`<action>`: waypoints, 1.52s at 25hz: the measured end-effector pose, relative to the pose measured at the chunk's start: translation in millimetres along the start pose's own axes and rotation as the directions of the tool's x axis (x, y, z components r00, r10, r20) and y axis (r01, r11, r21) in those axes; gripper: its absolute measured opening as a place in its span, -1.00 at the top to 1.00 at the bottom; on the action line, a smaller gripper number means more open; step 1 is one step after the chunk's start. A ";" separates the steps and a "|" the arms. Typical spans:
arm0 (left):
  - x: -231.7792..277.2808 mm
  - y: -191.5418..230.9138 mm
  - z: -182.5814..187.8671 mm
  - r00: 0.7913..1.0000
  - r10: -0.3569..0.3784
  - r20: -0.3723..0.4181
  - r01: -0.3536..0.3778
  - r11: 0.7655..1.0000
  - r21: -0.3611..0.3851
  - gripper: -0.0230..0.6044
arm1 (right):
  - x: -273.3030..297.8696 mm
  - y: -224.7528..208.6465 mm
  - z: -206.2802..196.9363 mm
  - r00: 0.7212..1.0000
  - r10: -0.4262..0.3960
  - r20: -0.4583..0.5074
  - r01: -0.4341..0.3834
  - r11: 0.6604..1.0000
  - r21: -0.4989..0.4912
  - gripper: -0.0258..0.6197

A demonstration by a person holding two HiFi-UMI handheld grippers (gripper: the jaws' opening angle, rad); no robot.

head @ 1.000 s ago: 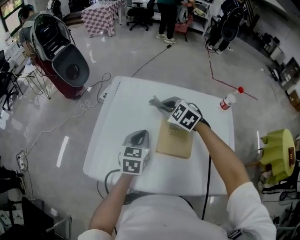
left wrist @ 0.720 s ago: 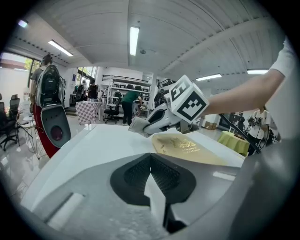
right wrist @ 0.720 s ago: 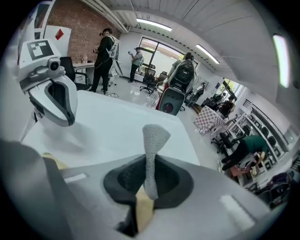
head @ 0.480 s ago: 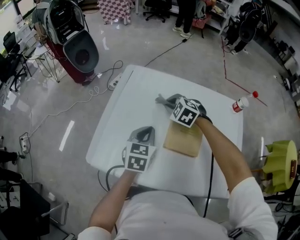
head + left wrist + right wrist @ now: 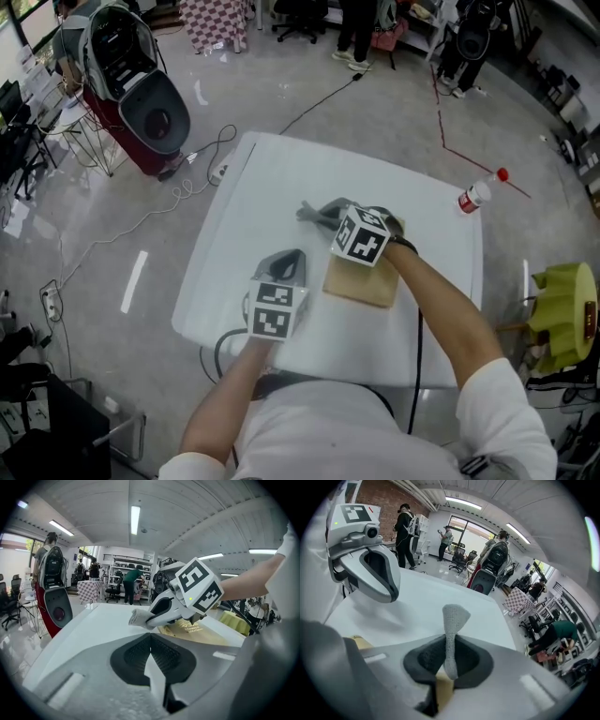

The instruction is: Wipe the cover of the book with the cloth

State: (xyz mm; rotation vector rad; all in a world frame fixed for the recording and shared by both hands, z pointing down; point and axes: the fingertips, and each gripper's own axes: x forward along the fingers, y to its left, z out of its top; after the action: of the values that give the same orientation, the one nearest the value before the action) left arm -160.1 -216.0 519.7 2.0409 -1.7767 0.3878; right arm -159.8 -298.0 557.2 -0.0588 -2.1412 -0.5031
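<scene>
the right gripper (image 5: pixel 330 214) is the one on the job: its jaws are clamped on a grey knitted cloth (image 5: pixel 451 634), a twisted strip of which stands up out of the pads in the right gripper view. from the head view that gripper hangs over the far end of the tan book (image 5: pixel 366 284), which lies flat on the white table (image 5: pixel 262 187) with its long axis running roughly away from the person. the free end of the cloth pokes out past the book's far-left corner, over bare table. so the uncovered stretch of cover lies behind the jaws, toward the person, and a wipe would likely mean drawing the cloth back along that axis. whether the cloth touches the cover cannot be told. the left gripper (image 5: pixel 289 262) sits just beside the book's left edge, jaws brought together at the tips with nothing between them. it is near enough to steady the book.
</scene>
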 end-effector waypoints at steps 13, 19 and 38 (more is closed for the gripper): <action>-9.9 14.7 0.0 1.000 0.022 0.019 -0.022 0.999 -0.028 0.91 | -15.5 57.3 20.8 0.999 0.047 0.027 -0.046 0.998 -0.034 0.83; -20.6 24.8 -3.9 0.999 0.033 0.020 -0.032 0.999 -0.042 0.90 | -23.3 81.2 29.6 0.997 0.062 0.038 -0.061 0.998 -0.030 0.83; -53.0 38.8 -13.8 0.999 0.031 0.016 -0.030 0.999 -0.032 0.90 | -48.2 136.7 52.0 0.993 0.026 0.114 -0.032 0.998 0.054 0.83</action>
State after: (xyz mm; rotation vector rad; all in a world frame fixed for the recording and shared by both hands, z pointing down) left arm -205.7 -167.3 512.1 2.0034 -1.8141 0.3501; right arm -141.0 -146.4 537.9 -0.0889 -2.2610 -0.4322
